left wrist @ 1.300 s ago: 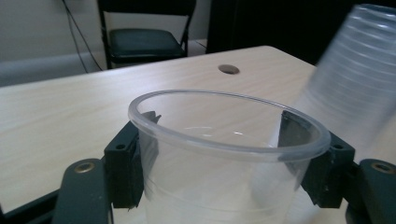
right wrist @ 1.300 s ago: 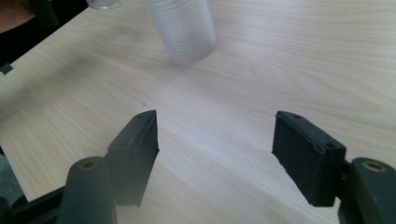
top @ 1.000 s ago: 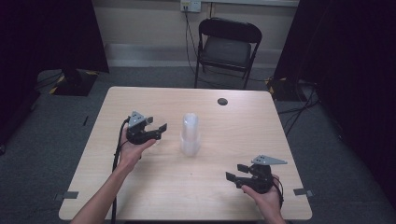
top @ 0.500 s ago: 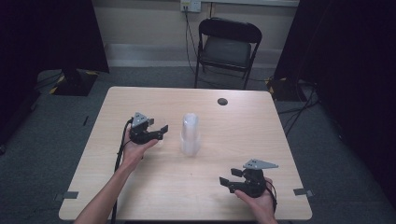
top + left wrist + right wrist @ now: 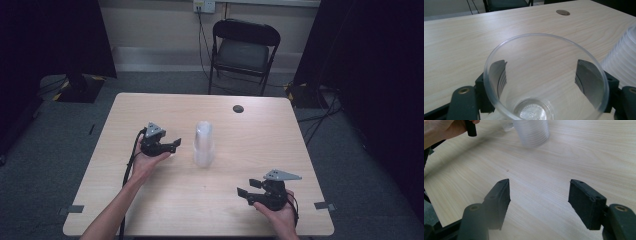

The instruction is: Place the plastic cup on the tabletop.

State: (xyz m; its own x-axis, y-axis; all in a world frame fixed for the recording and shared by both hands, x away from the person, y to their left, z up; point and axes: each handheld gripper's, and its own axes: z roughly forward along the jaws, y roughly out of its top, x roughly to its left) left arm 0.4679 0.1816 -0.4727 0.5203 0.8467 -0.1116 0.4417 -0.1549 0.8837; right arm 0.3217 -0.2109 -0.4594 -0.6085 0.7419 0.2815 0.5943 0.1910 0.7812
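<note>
Jaws of matte black plastic with ribbed pads stand wide apart on our right gripper (image 5: 539,203), nothing between them, over bare pale wood grain at the near right of the light wooden table (image 5: 125,210). Farther in and to the left, our left gripper (image 5: 167,146) has a single clear plastic cup (image 5: 546,77) between its pads; seen through the thin, glossy wall in the left gripper view, the jaws have just been opening, and we cannot tell whether the pads still press on it. That cup shows a round rolled rim and a small embossed disc at its base, and it stands on the table just left of the tall stack of translucent ribbed plastic cups (image 5: 204,144), which rises upright near the table's middle. Beyond the stack lies a small dark round cap (image 5: 238,108) set in the tabletop near the far edge. Behind the table stands a black metal folding chair (image 5: 245,50) with a padded seat, on grey carpet.
</note>
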